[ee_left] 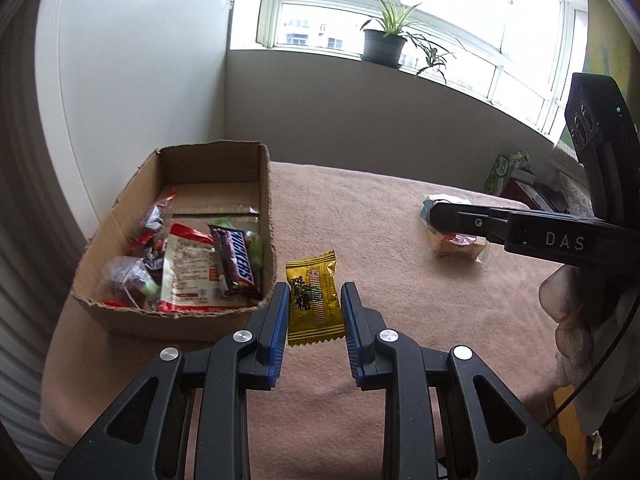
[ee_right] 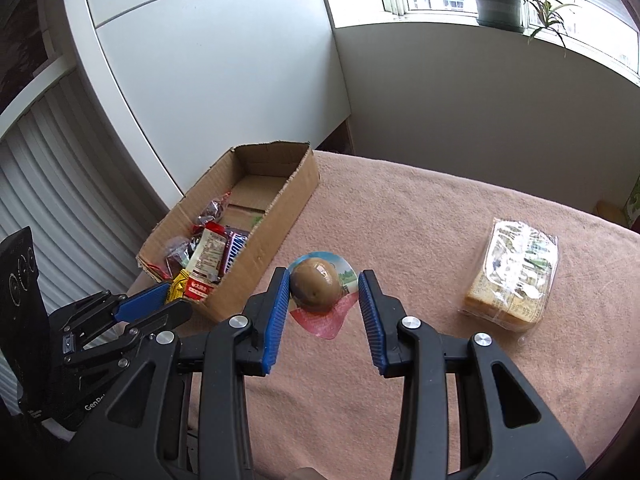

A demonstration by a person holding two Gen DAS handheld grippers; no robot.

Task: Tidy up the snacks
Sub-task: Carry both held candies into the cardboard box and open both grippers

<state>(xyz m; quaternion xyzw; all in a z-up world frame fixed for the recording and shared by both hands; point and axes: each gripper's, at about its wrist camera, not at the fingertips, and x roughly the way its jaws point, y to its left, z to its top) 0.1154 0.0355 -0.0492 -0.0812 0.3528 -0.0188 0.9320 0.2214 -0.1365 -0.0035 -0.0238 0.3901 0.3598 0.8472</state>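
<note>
in the left wrist view, our left gripper (ee_left: pixel 314 312) has its blue pads apart on either side of a gold candy packet (ee_left: pixel 313 299) with green characters; we cannot tell whether the pads touch it or whether it lies on the pink tablecloth (ee_left: pixel 380 216). just to the left stands the open cardboard box (ee_left: pixel 266 184), holding a snickers bar (ee_left: pixel 237 262), a white pouch (ee_left: pixel 188 268) and several dark wrapped sweets. far right, our right gripper (ee_left: pixel 434 214) reaches in from the side over a wrapped snack, its finger gap hidden from here. a potted plant (ee_left: pixel 386 36) sits on the windowsill. in the right wrist view, the right gripper (ee_right: pixel 324 300) is spread wide around a packaged brown egg (ee_right: pixel 316 288) on the cloth, the left pad close to it, the right pad apart. a wrapped loaf of sliced bread (ee_right: pixel 514 276) lies well to the right. the left gripper (ee_right: pixel 160 300) shows at lower left beside the box's near end, with the gold packet between its fingers.
</note>
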